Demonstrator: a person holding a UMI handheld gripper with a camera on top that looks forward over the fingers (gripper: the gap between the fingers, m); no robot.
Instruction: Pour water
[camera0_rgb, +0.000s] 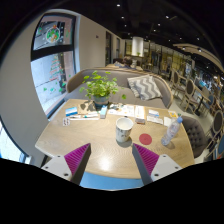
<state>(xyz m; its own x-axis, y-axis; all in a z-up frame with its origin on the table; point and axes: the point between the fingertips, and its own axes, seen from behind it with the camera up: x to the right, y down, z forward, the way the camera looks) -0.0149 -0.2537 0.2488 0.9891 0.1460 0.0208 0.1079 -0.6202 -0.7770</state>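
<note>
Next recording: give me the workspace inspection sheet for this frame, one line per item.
Surface: wooden table, in a lounge-like room.
Job's things: pale cup upright beyond the fingers; a bottle-like container stands to one side of it, details too small to tell.
Clutter: potted plant at the far edge, books or papers beside it, a red coaster near the cup.
Grippers: gripper open, nothing between its fingers.
Cables: nothing seen.
Surroundings: grey sofa with a patterned cushion behind the table; wall poster.
</note>
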